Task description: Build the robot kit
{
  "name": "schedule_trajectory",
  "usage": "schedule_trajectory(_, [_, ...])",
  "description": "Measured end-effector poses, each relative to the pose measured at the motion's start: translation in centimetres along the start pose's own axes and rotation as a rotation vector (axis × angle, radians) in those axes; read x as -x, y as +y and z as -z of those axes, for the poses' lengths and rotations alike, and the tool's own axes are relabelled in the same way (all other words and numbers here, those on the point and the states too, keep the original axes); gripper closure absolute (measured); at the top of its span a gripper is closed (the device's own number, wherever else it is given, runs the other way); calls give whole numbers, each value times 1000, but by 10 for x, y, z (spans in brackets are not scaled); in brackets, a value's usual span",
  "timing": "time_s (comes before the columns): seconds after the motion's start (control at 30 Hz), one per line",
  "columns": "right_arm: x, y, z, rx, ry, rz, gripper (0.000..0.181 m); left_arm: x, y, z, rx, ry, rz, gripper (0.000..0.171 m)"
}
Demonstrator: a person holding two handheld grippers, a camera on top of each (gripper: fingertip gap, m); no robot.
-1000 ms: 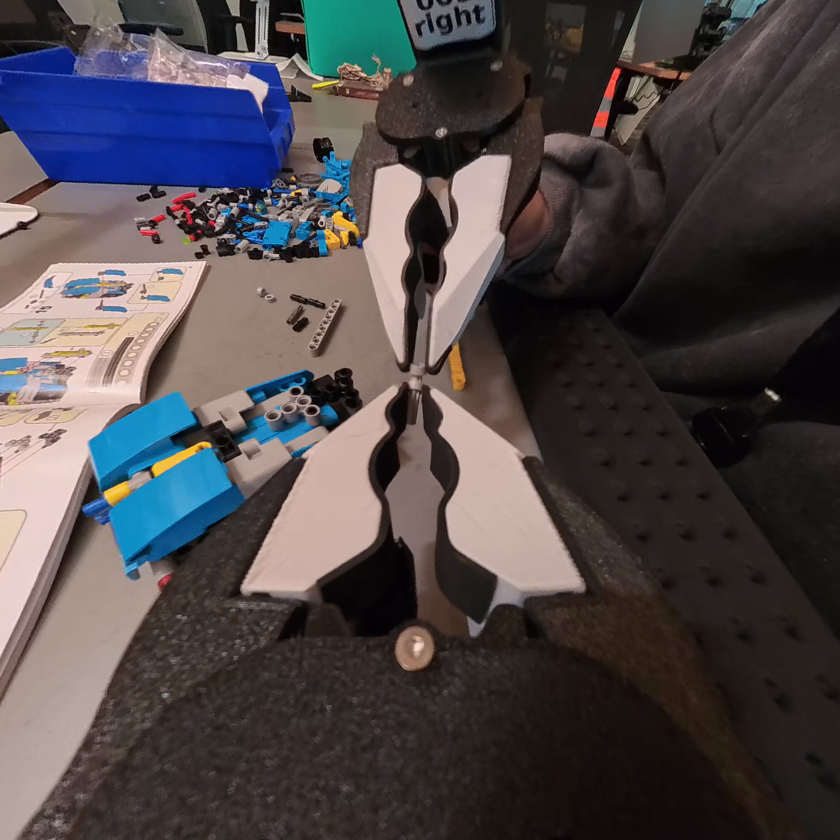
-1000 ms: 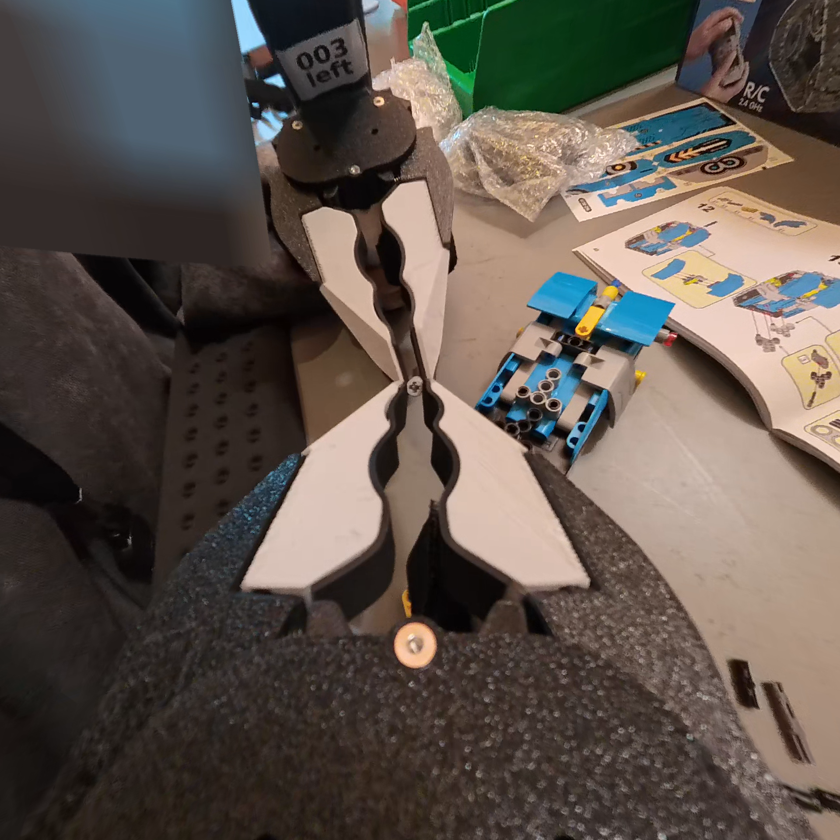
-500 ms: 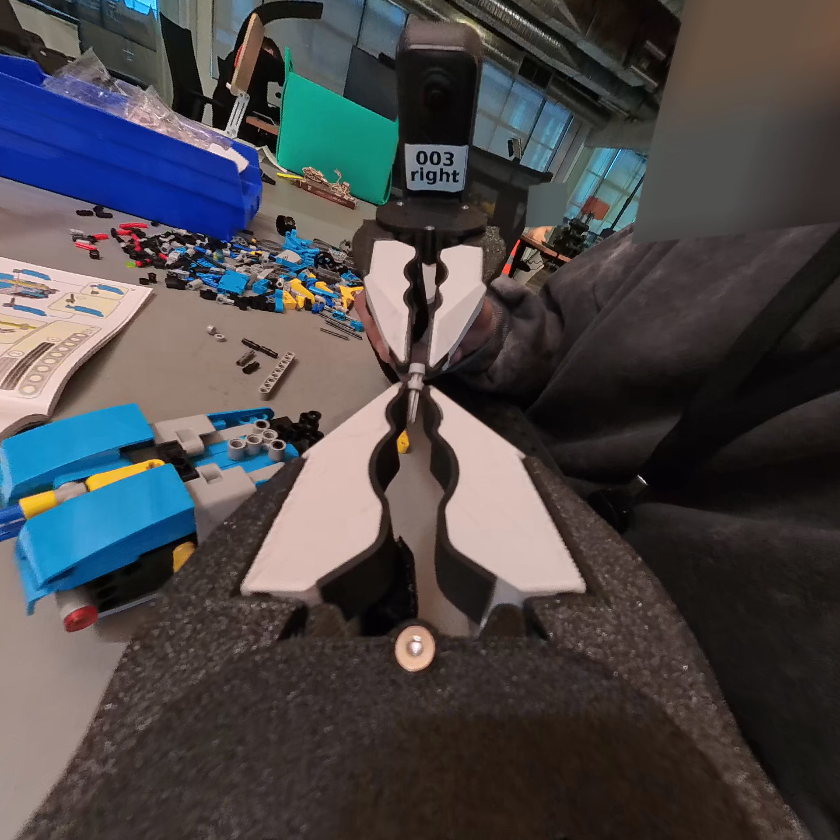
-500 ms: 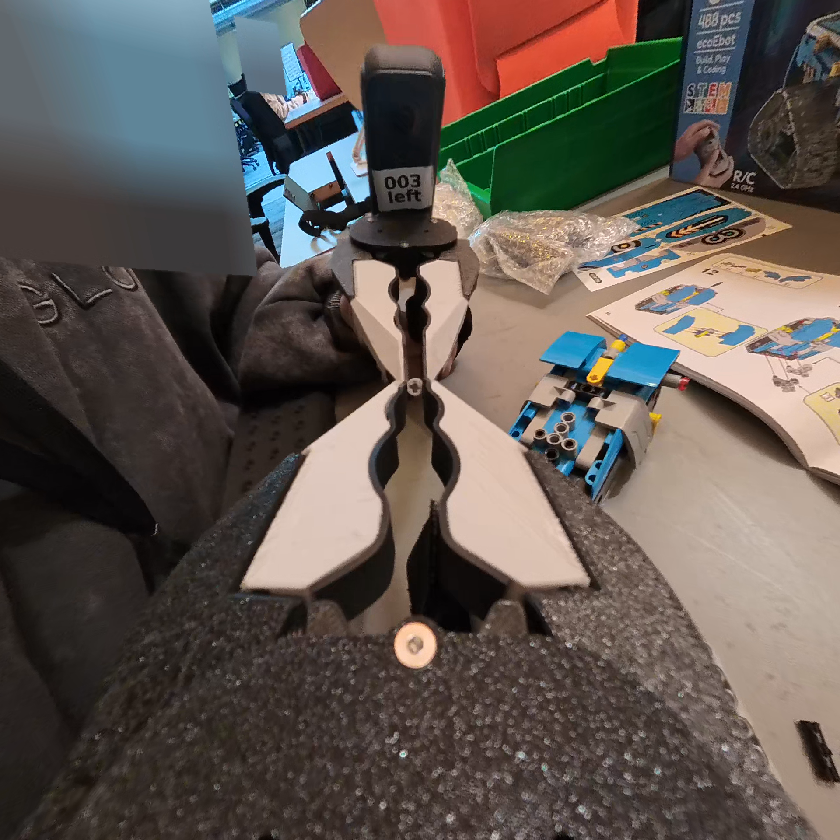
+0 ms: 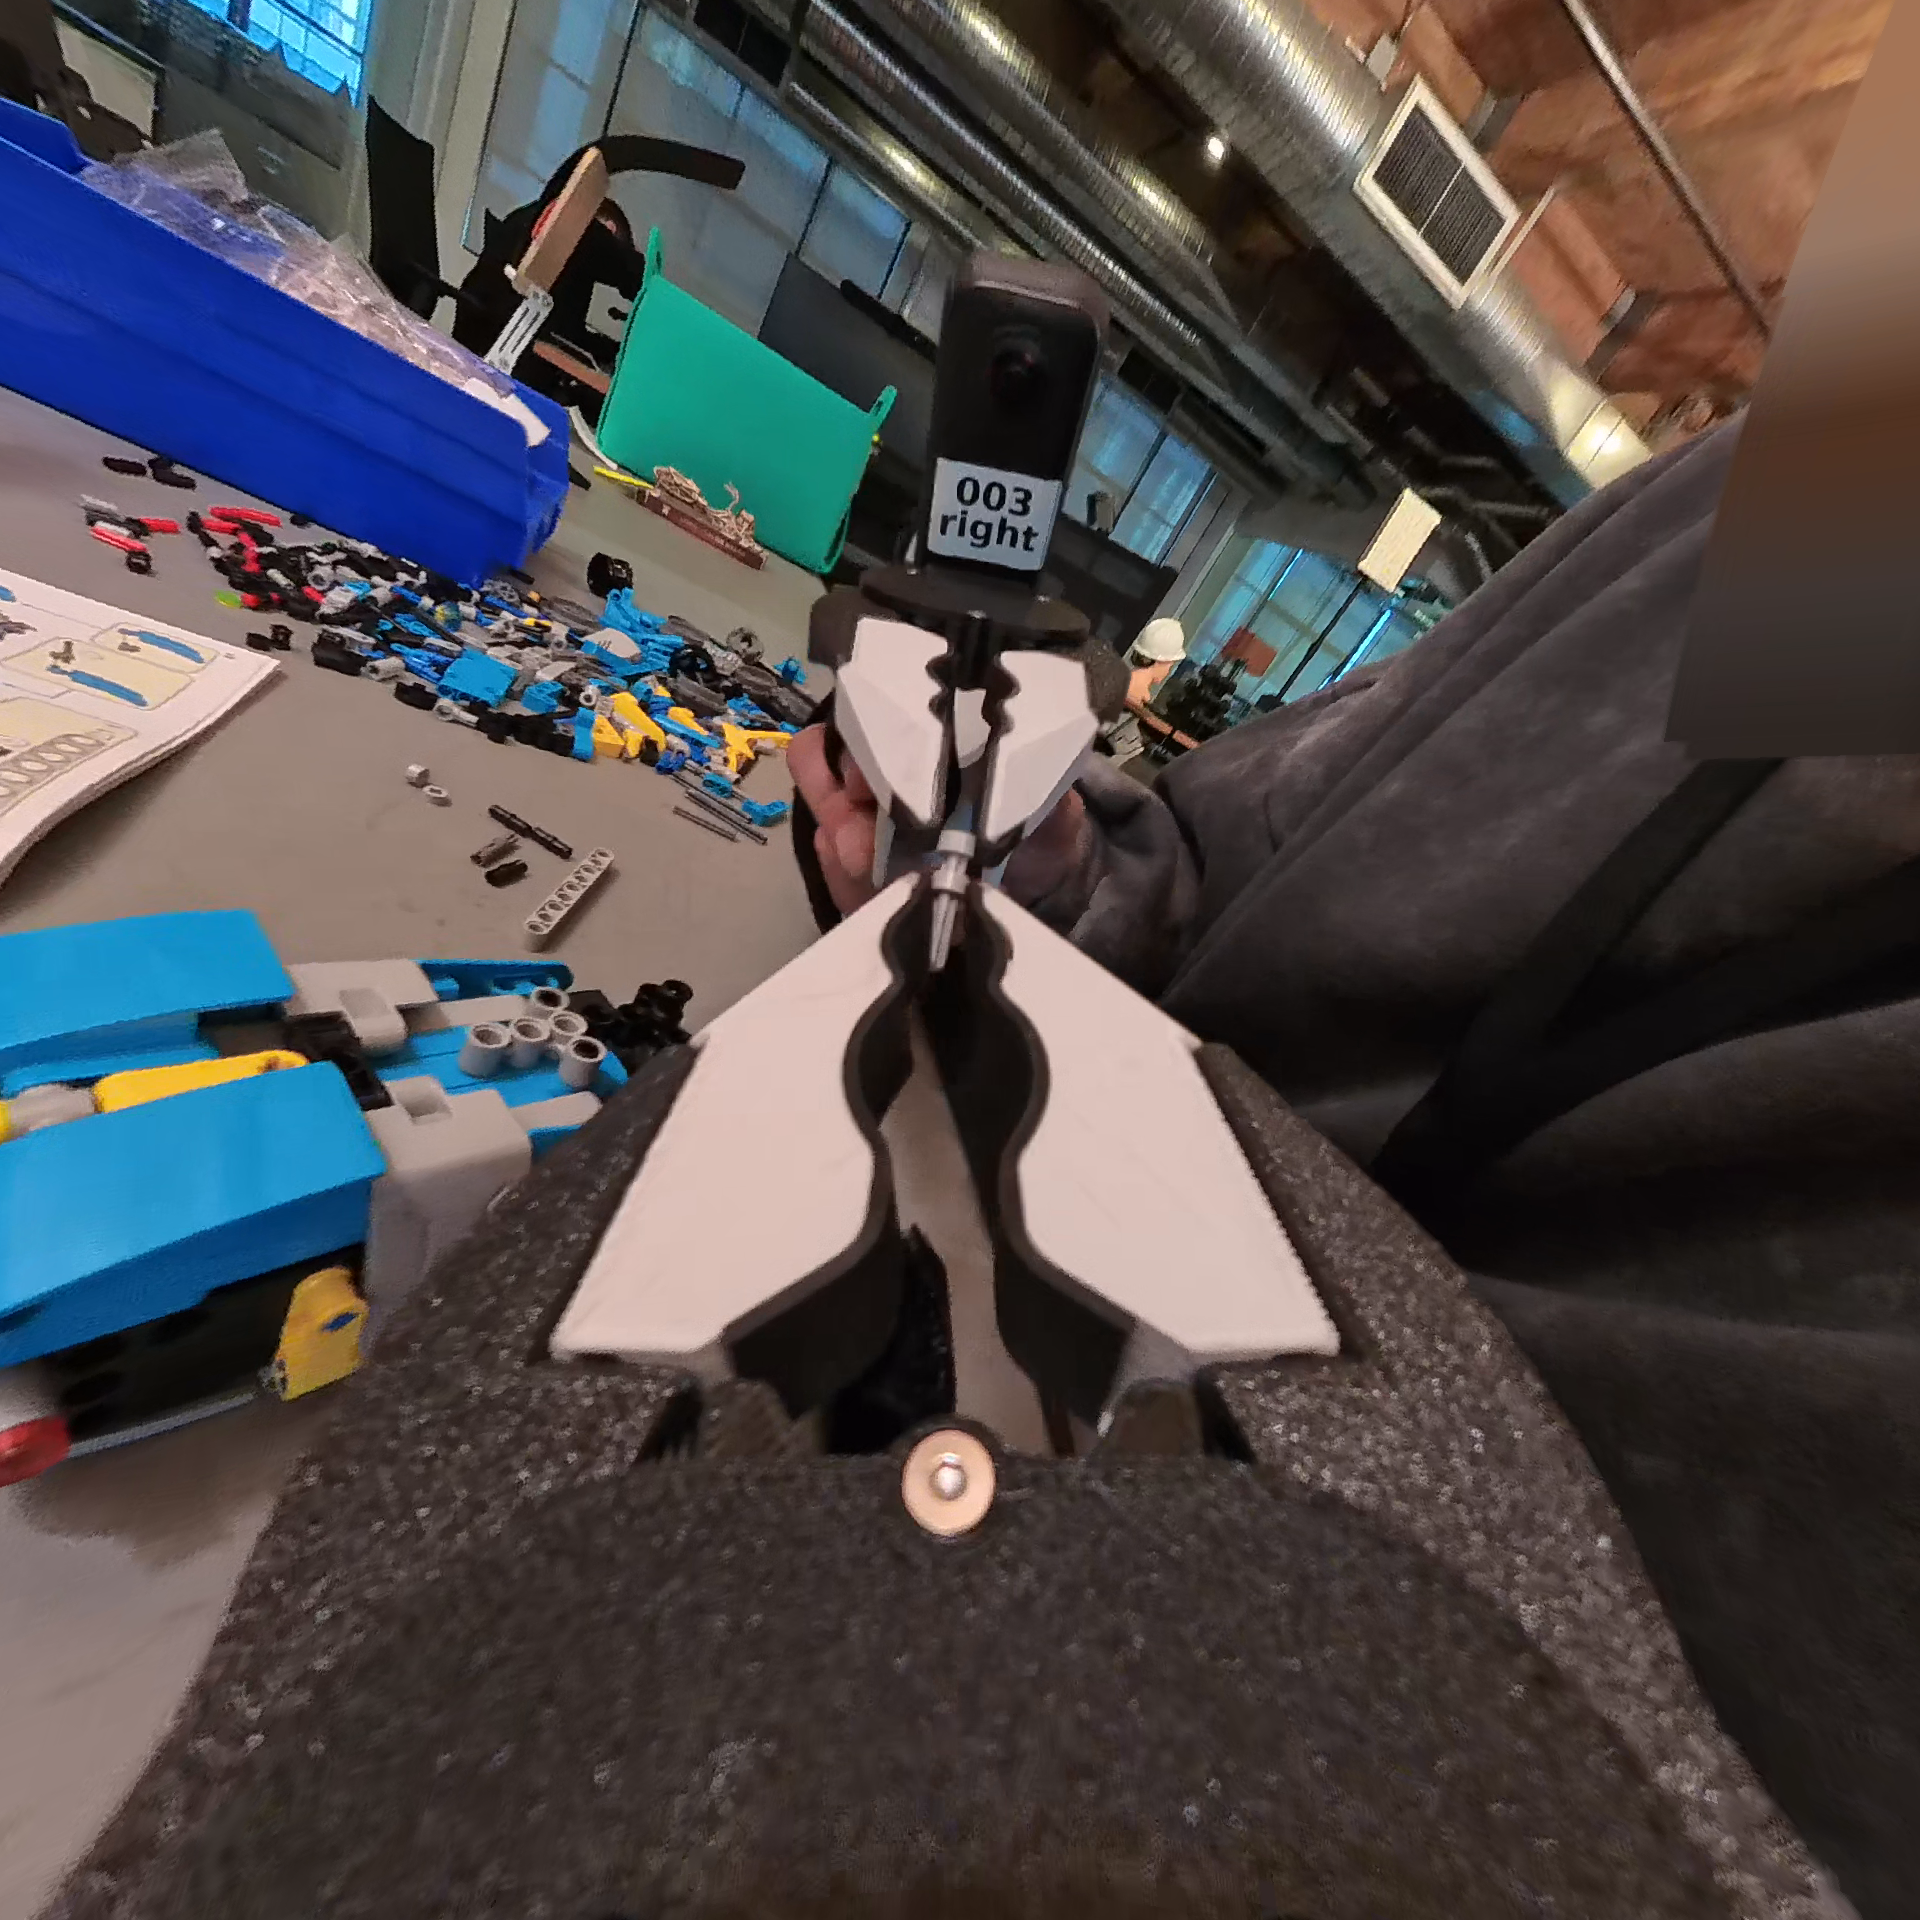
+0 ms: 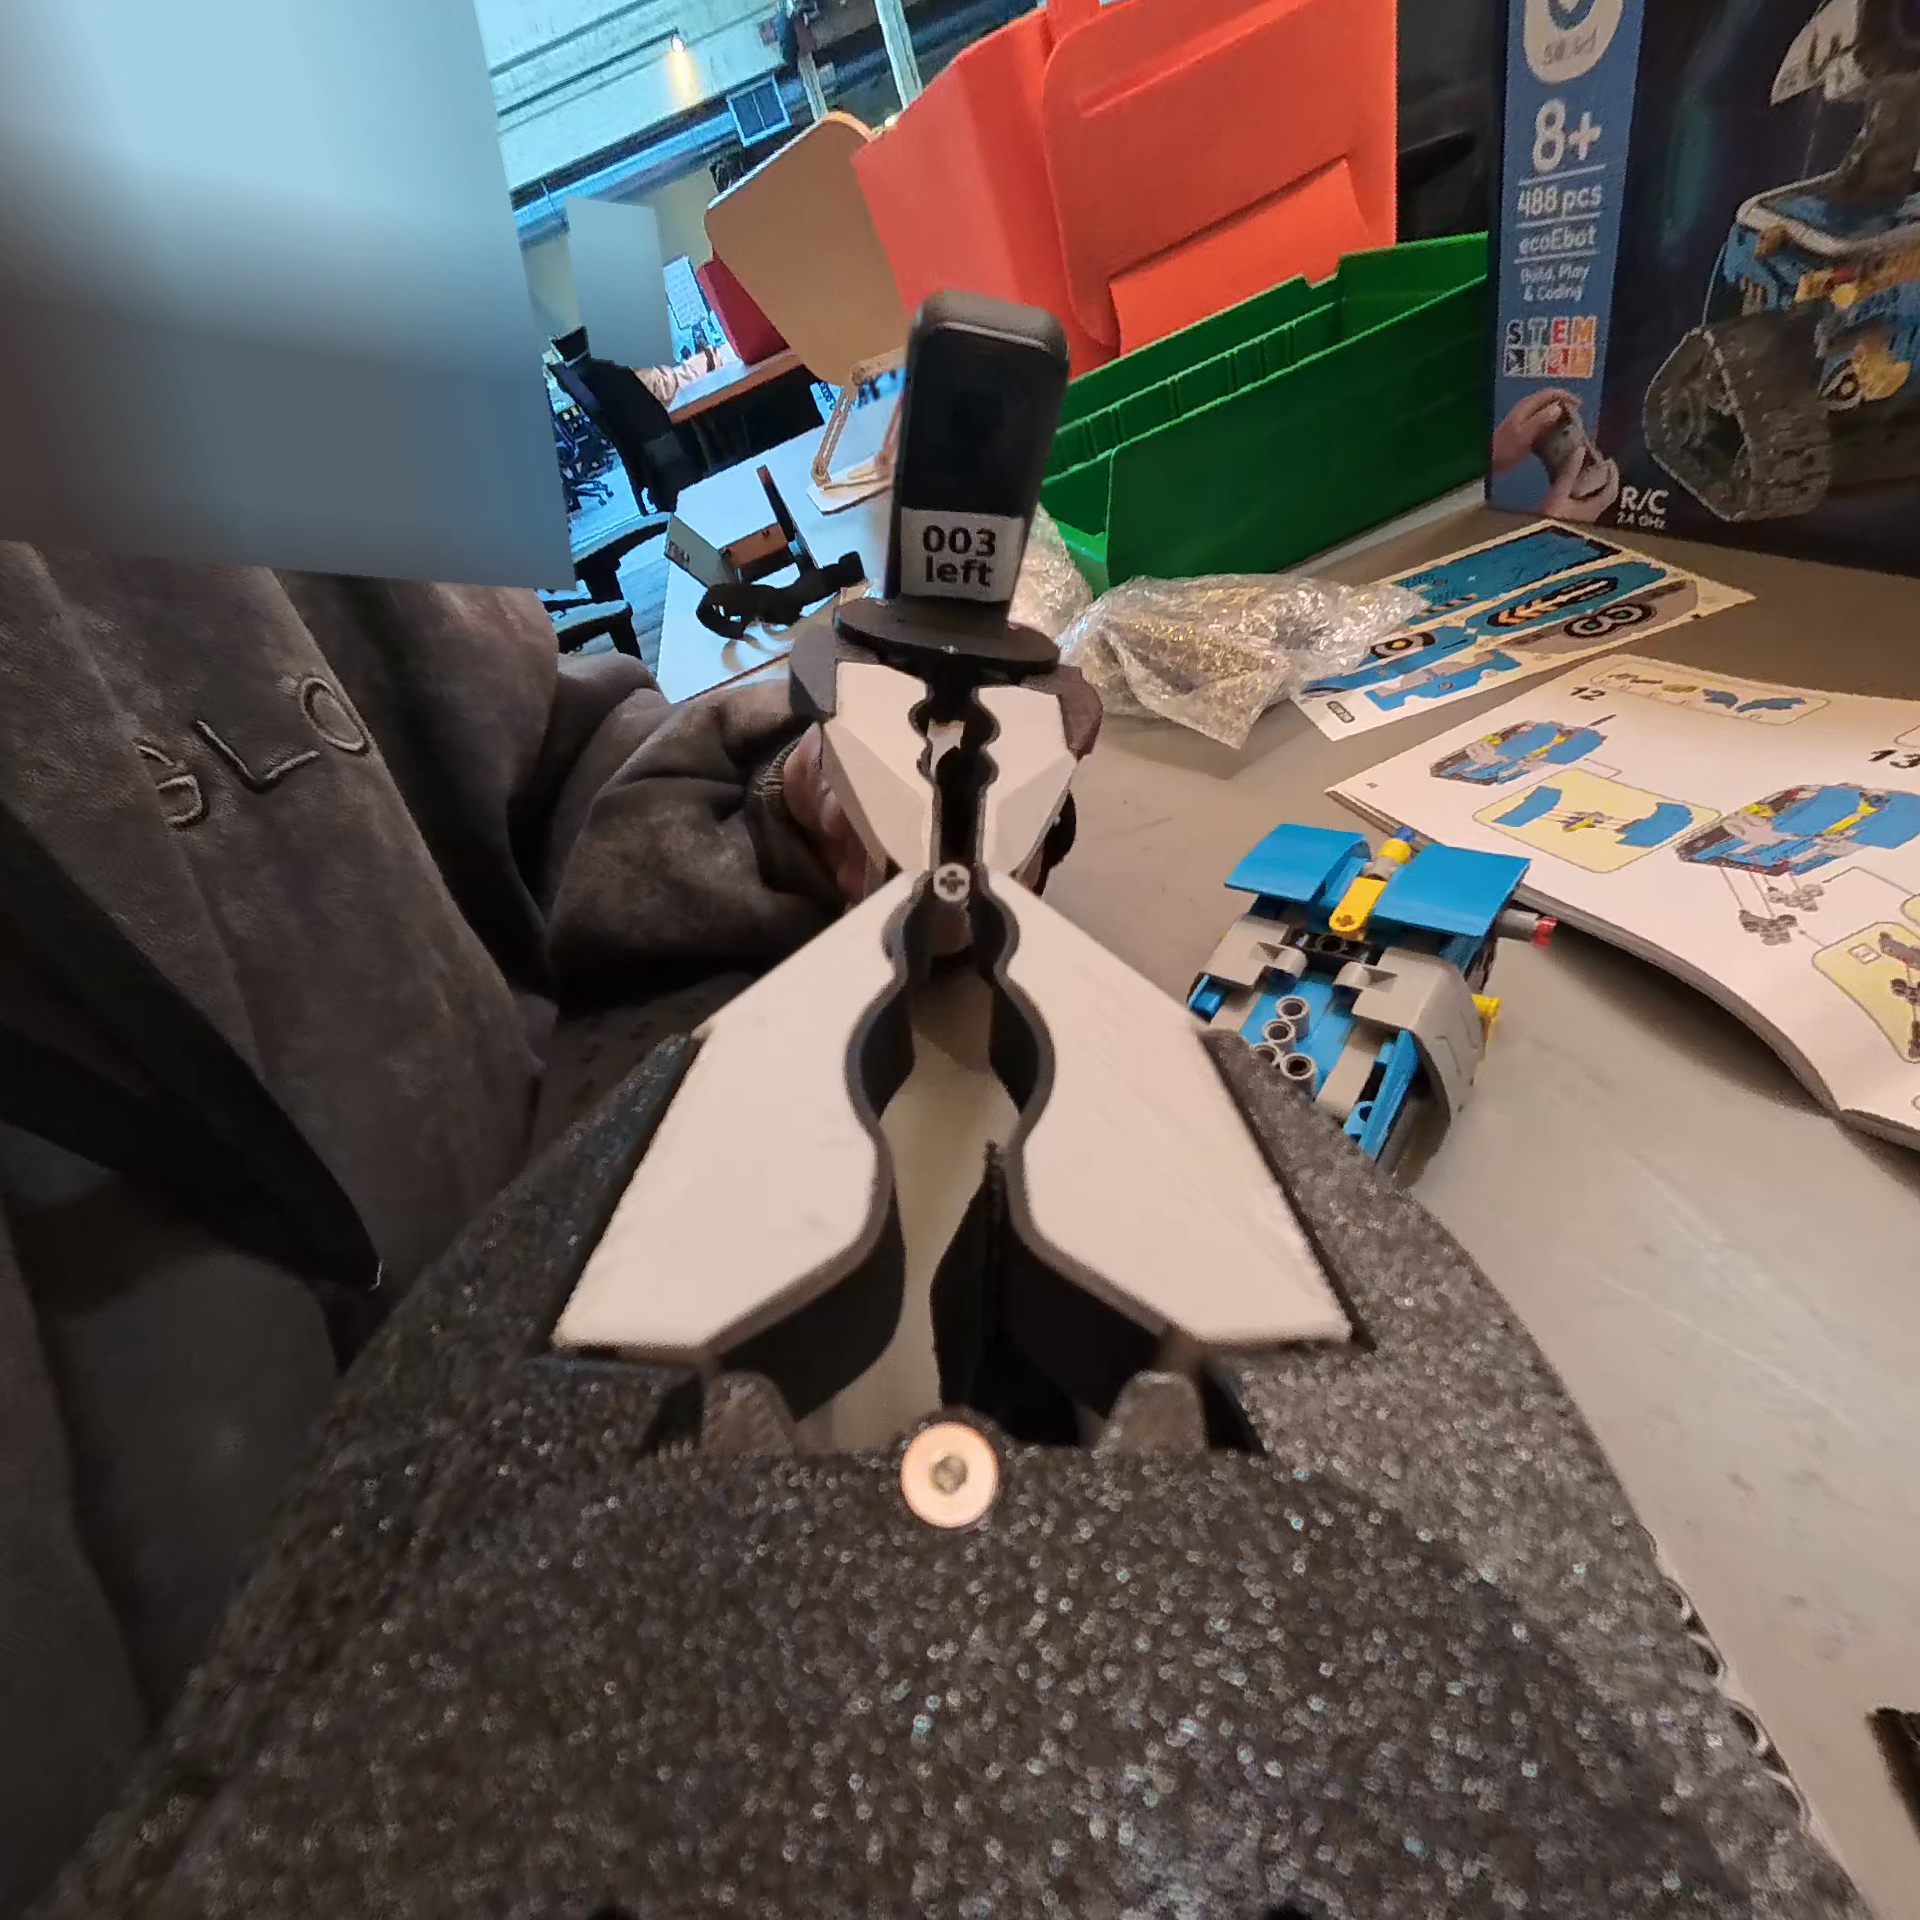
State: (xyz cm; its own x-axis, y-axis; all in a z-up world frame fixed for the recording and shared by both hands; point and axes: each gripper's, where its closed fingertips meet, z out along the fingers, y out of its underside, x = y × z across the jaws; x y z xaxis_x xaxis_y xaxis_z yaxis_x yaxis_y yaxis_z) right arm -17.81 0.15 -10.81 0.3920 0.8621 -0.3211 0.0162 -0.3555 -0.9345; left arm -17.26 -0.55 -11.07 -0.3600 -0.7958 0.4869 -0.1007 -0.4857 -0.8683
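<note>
Now higher off table (image 5: pixel 312 831), both claws on axle (image 5: pixel 948 883).

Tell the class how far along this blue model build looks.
Done: the blue model is partly assembled. In hand: the left gripper and right gripper meet tip to tip, both shut on a small screw. Left: a big pile of loose parts lies unused beyond the model, and the instruction booklet lies open.
</note>
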Motion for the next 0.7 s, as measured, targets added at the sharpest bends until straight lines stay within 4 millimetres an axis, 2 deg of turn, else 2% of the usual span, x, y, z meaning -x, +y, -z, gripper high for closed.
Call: schedule_trajectory(0.7, [-1, -7, 3, -56, -21, -75, 175, 0, -10, -2, -103, 60, 163, 168])
